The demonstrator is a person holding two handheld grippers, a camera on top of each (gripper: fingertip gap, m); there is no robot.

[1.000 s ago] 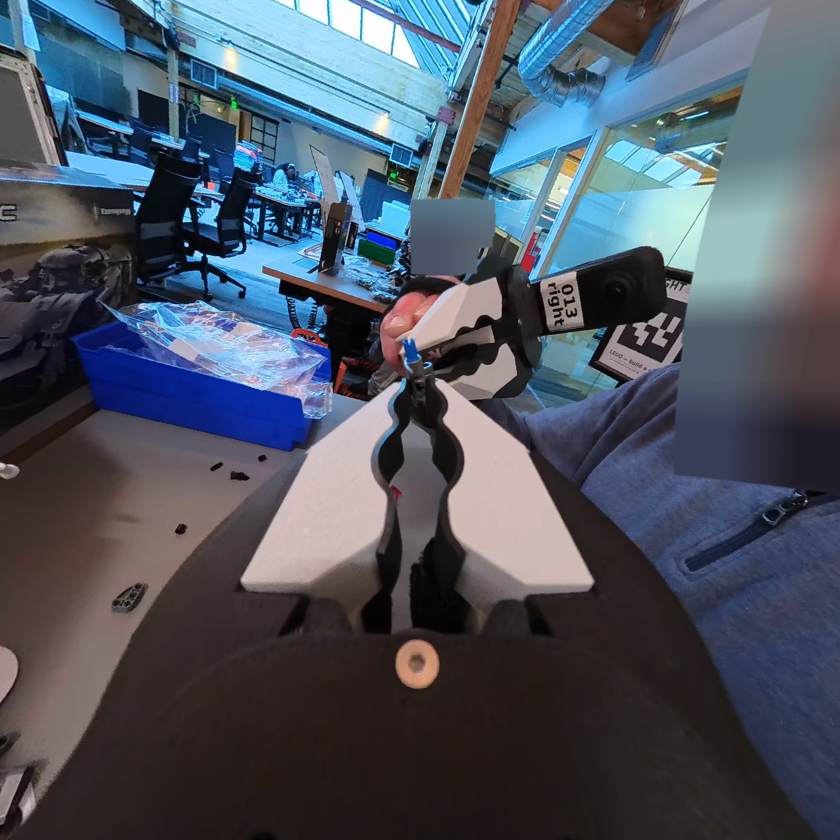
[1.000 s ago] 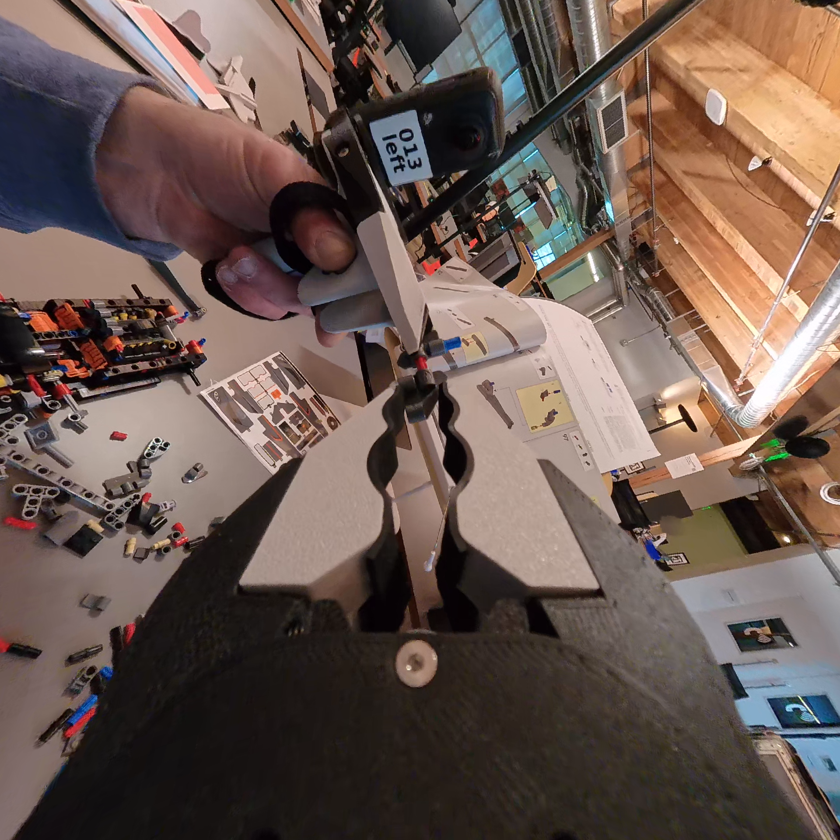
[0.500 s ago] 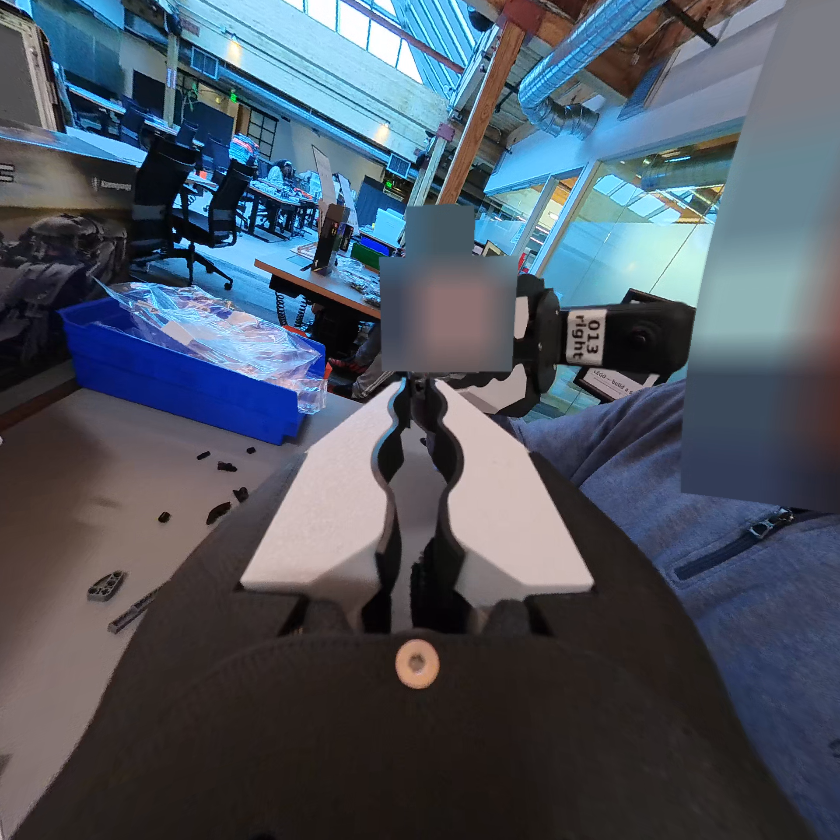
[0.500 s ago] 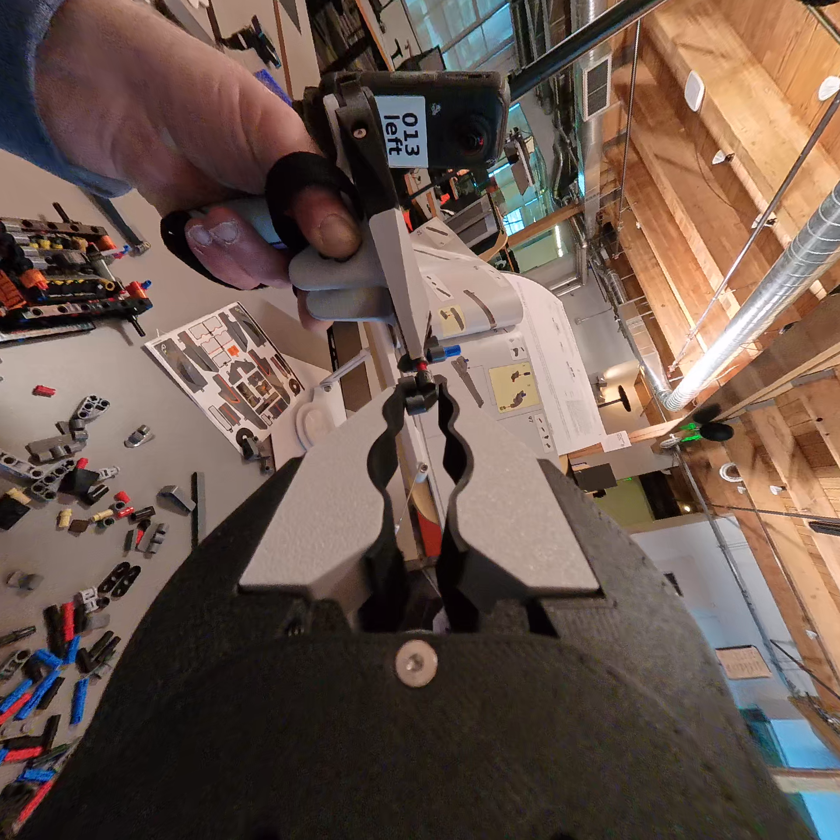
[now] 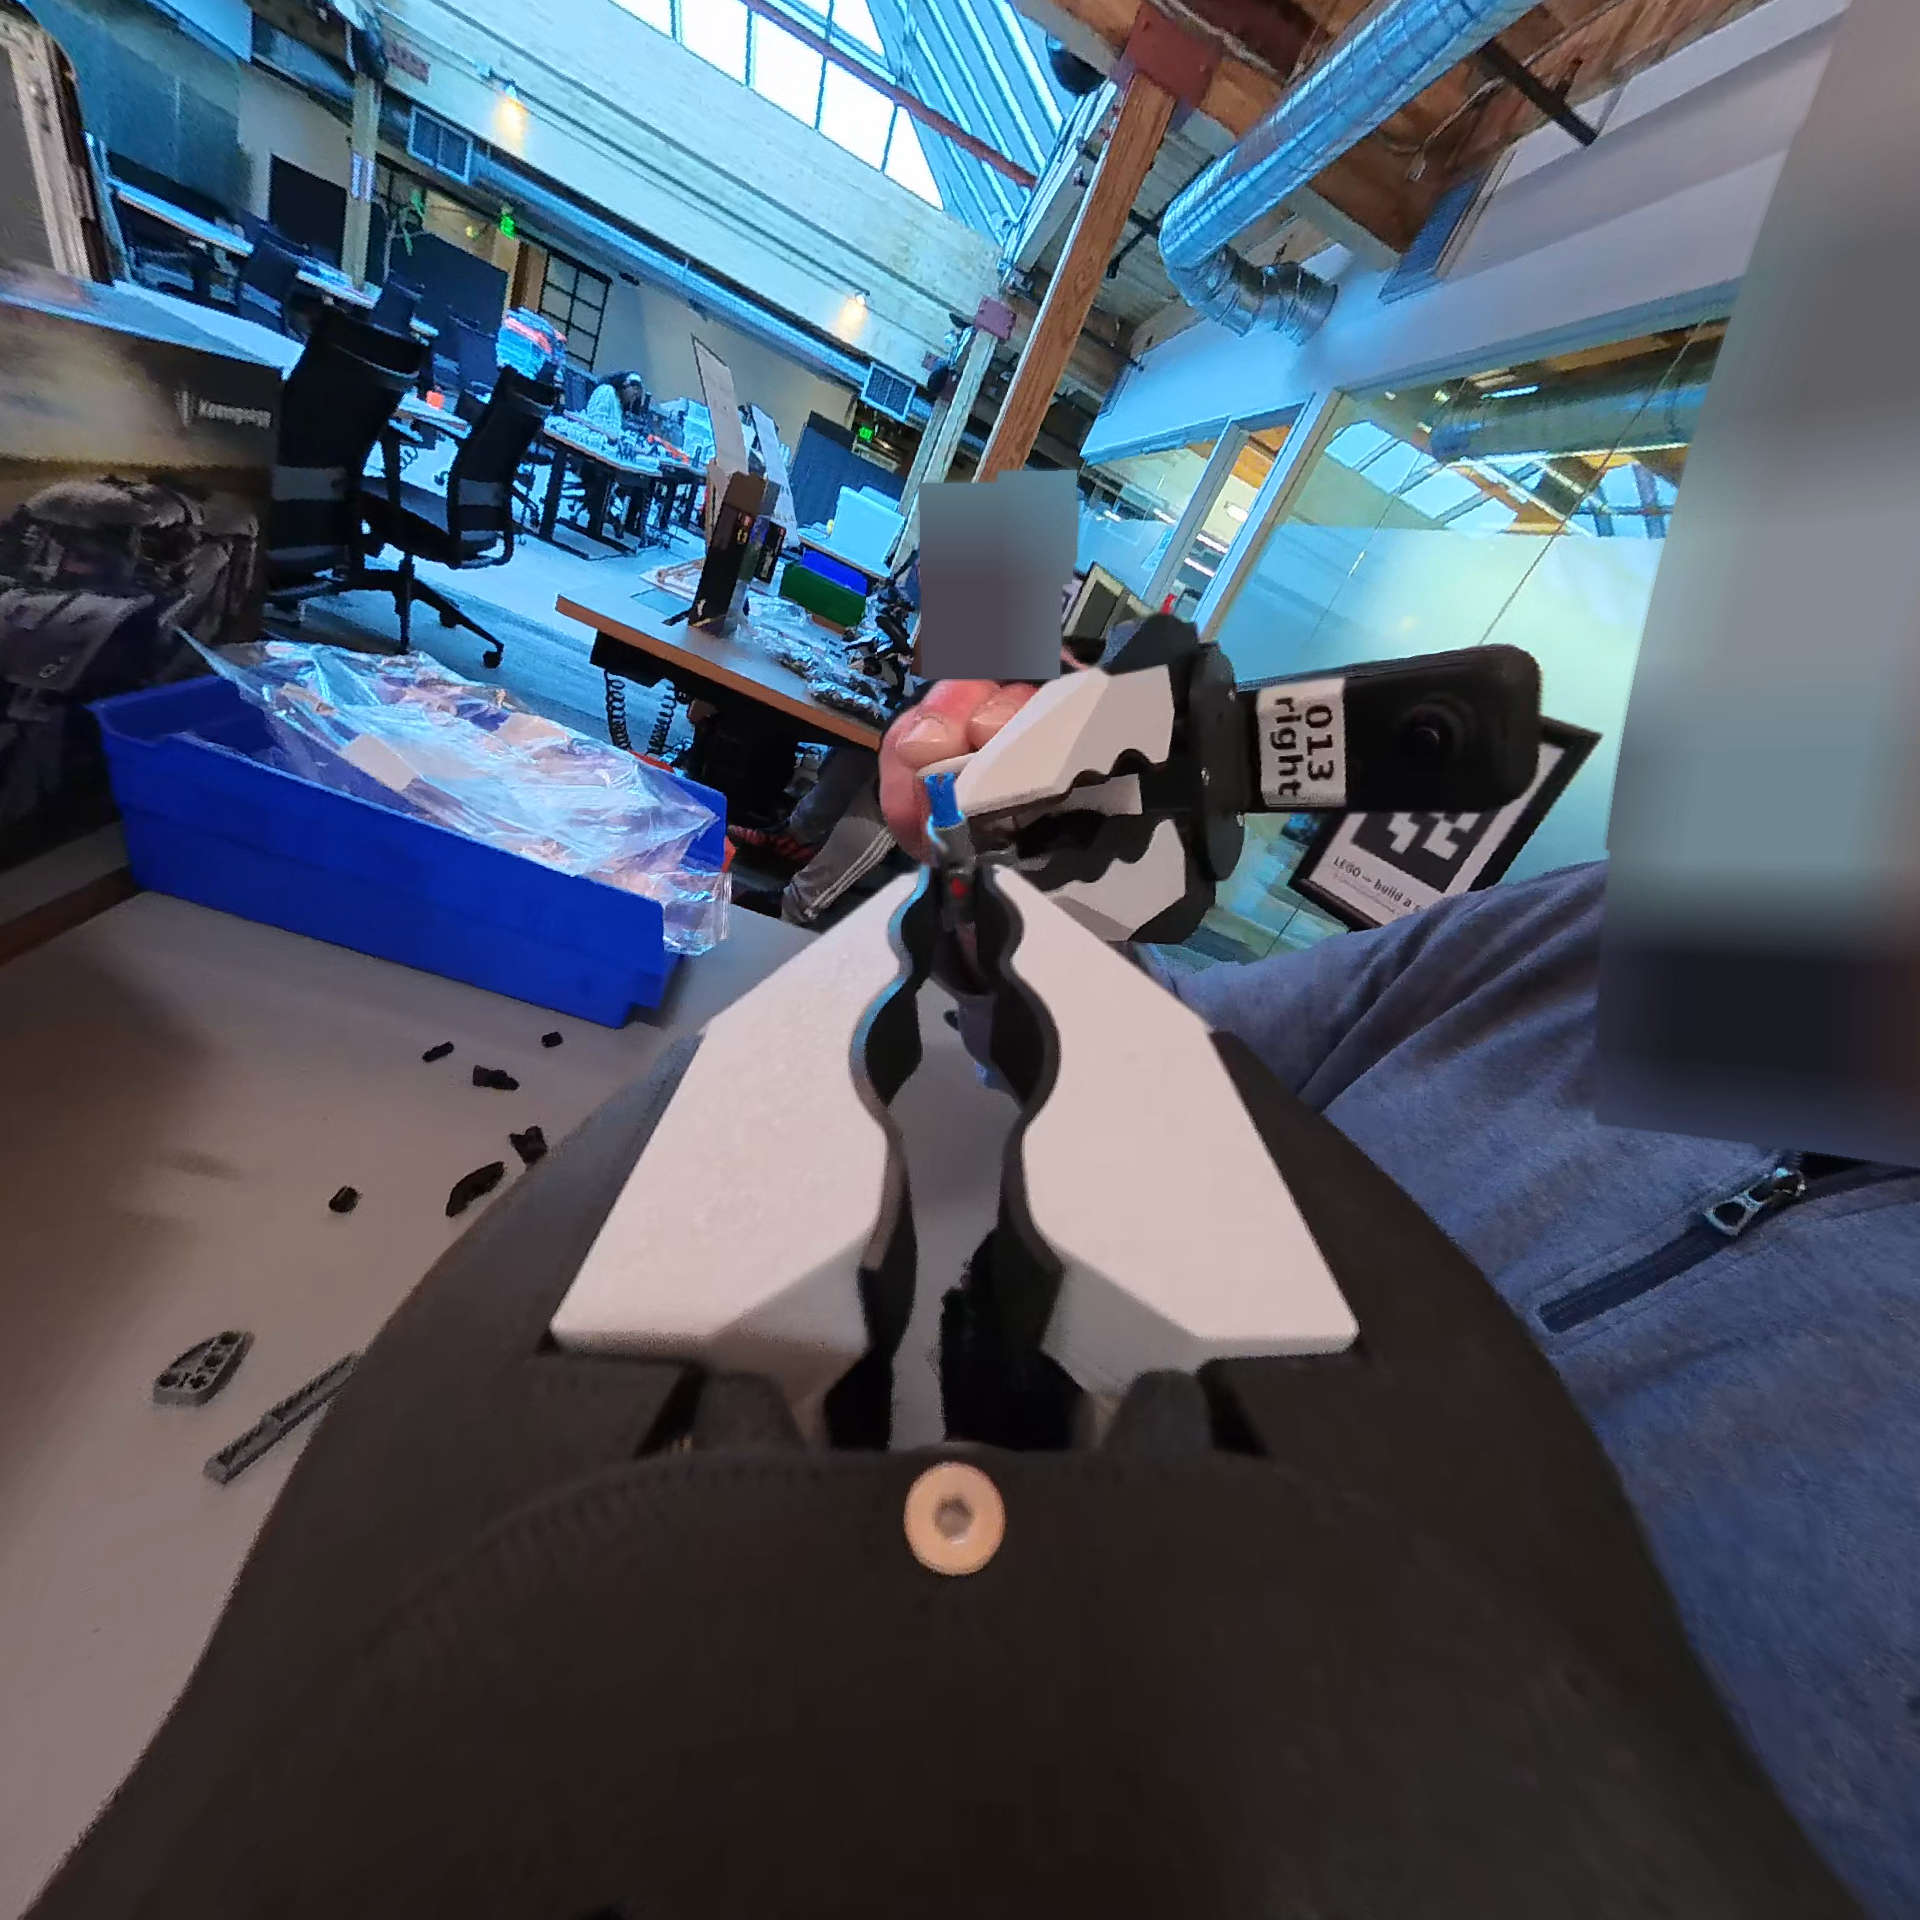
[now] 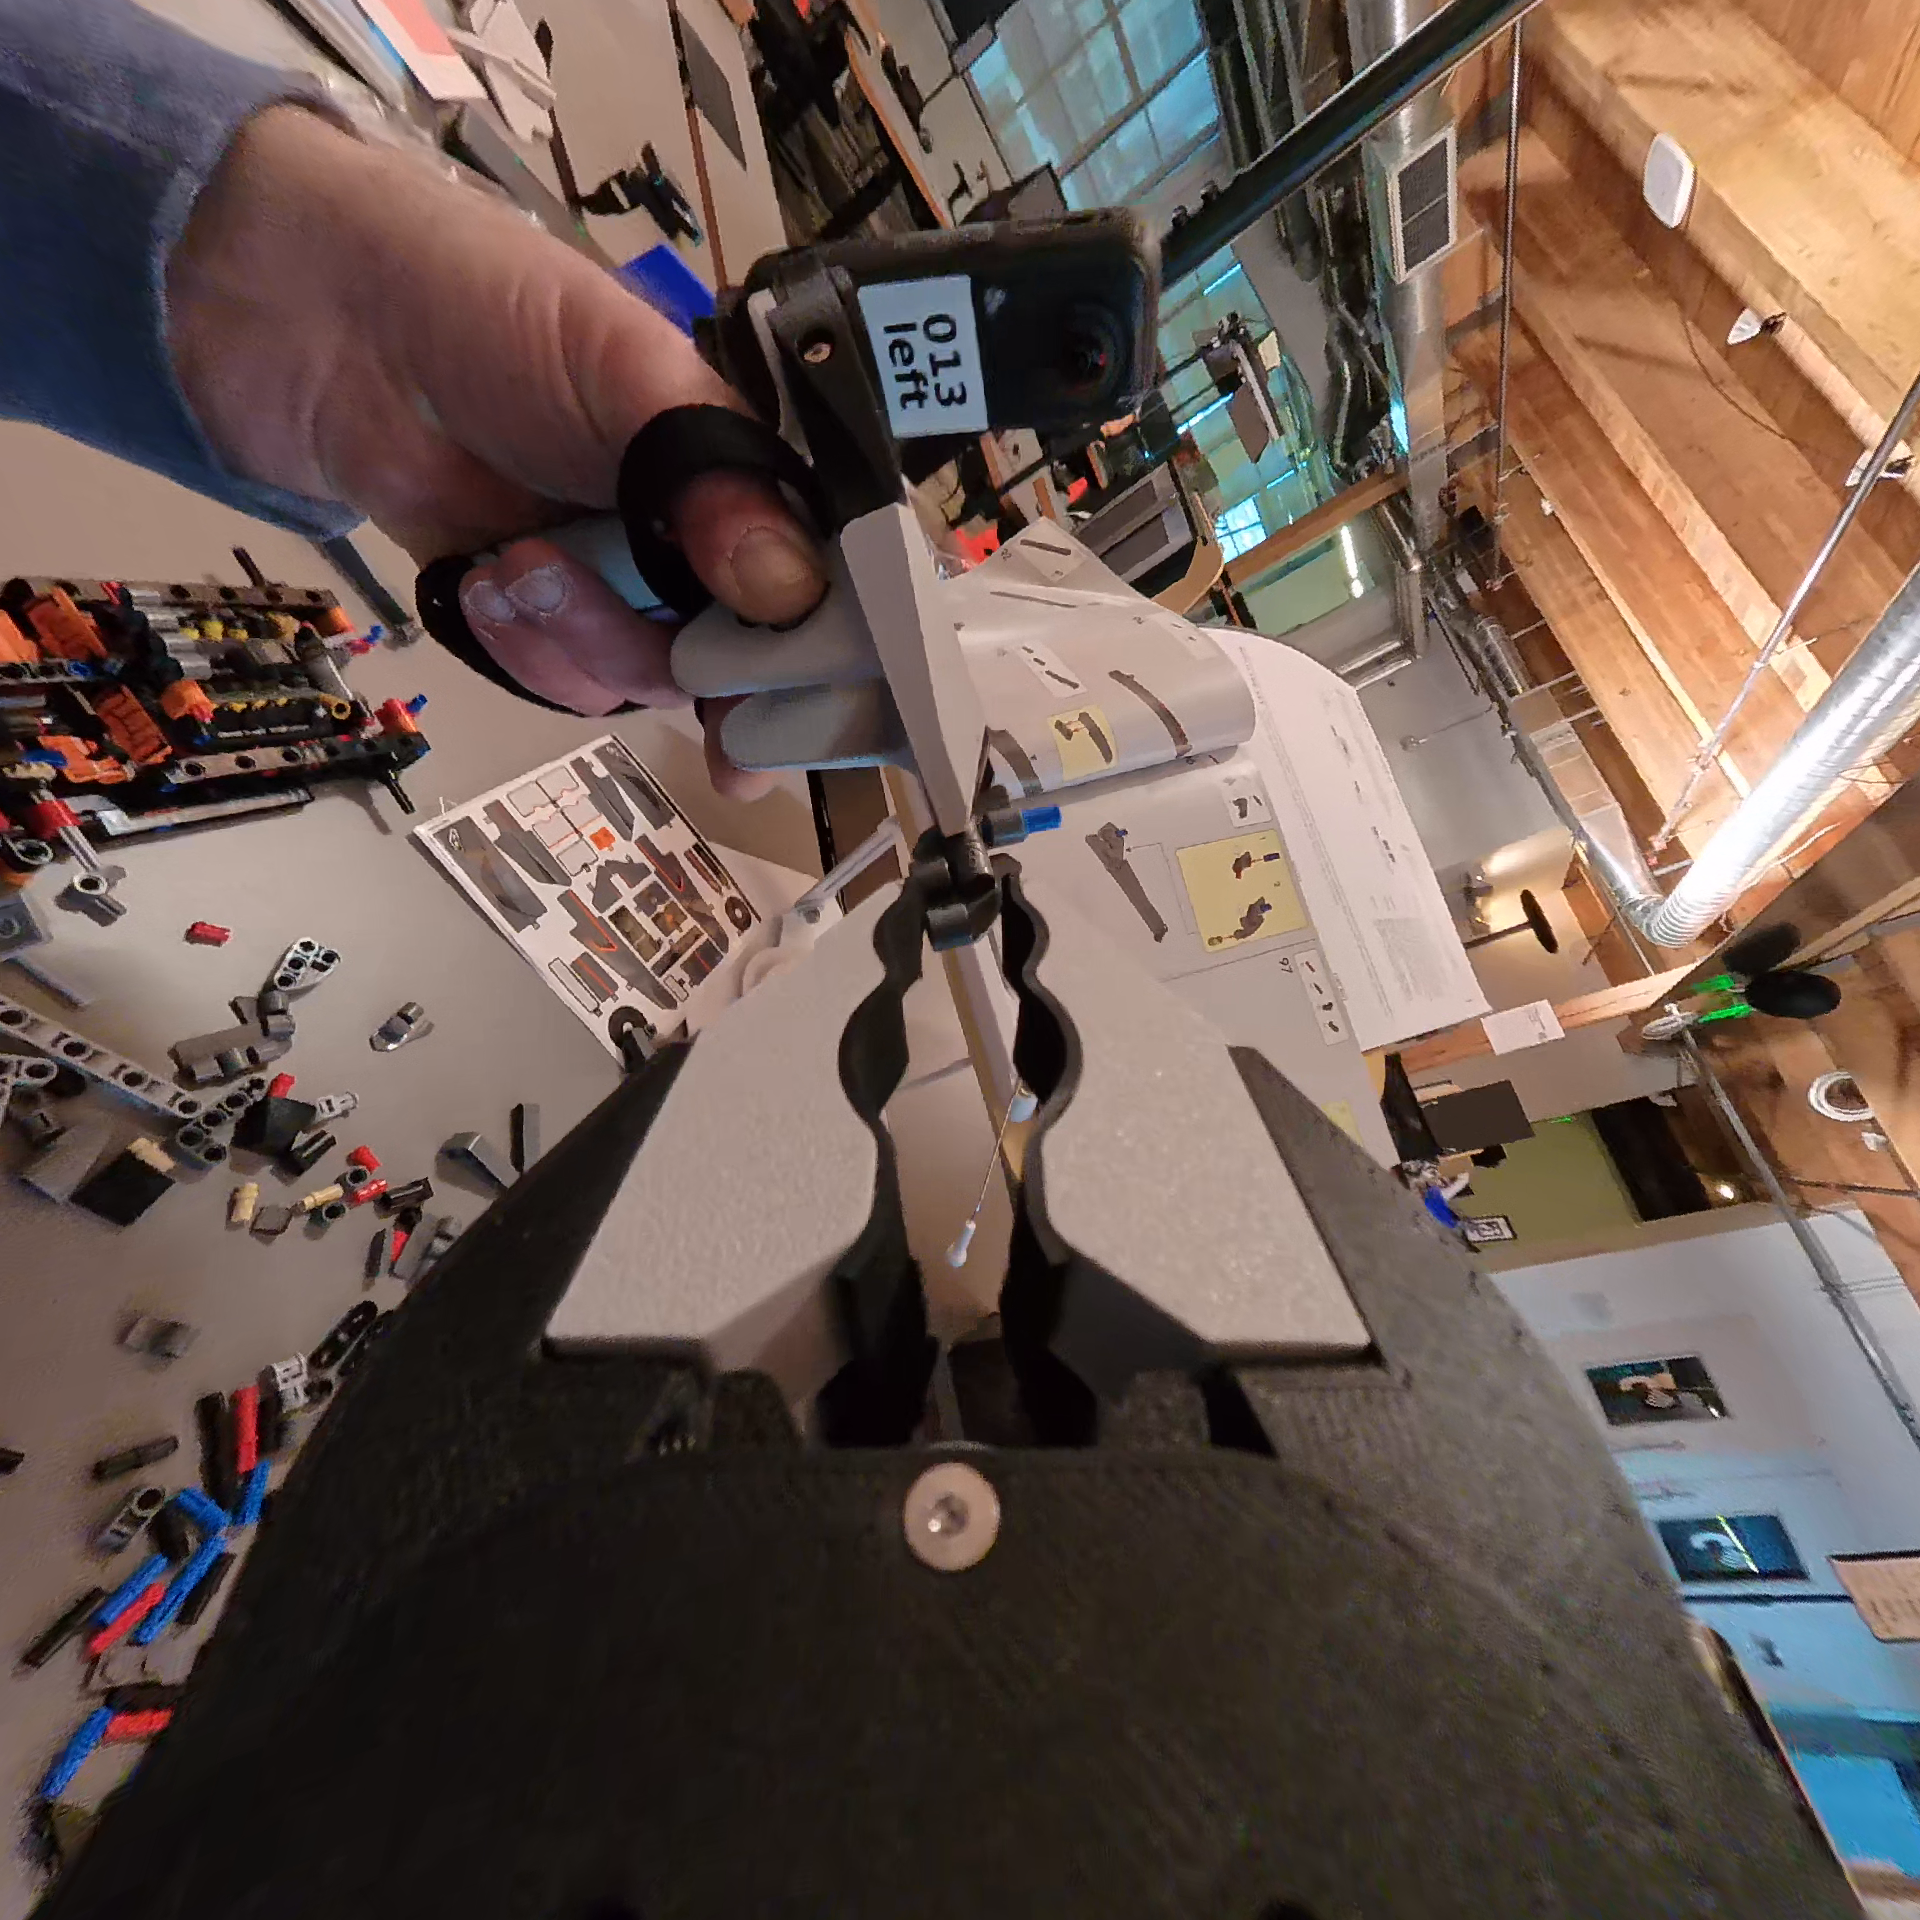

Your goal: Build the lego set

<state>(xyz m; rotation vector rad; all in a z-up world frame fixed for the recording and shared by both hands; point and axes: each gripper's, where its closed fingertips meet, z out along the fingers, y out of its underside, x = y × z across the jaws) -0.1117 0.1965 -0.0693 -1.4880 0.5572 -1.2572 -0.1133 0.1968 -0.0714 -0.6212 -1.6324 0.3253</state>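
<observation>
Both grippers meet tip to tip in the air above the table, on one small Lego assembly. In the left wrist view, my left gripper point(image 5: 951, 883) is shut on a small dark piece with a red spot point(image 5: 956, 896). The right gripper point(image 5: 961, 831) comes in from the right, and a blue pin point(image 5: 940, 805) stands at its tip. In the right wrist view, my right gripper point(image 6: 956, 899) is shut on a black connector point(image 6: 958, 883). The left gripper point(image 6: 940, 821) comes down onto it, and the blue pin point(image 6: 1023, 824) sticks out sideways.
A blue bin point(image 5: 395, 894) with a clear plastic bag stands at the back left, with small black pieces point(image 5: 488, 1081) near it. A half-built model point(image 6: 177, 707), a sticker sheet point(image 6: 603, 894), an open instruction booklet point(image 6: 1247, 862) and scattered loose parts point(image 6: 208, 1122) lie on the grey table.
Both grippers have stayed shut and joined at the small assembly. The pair has turned and shifted a little in the air, so the background has swung in both views.
</observation>
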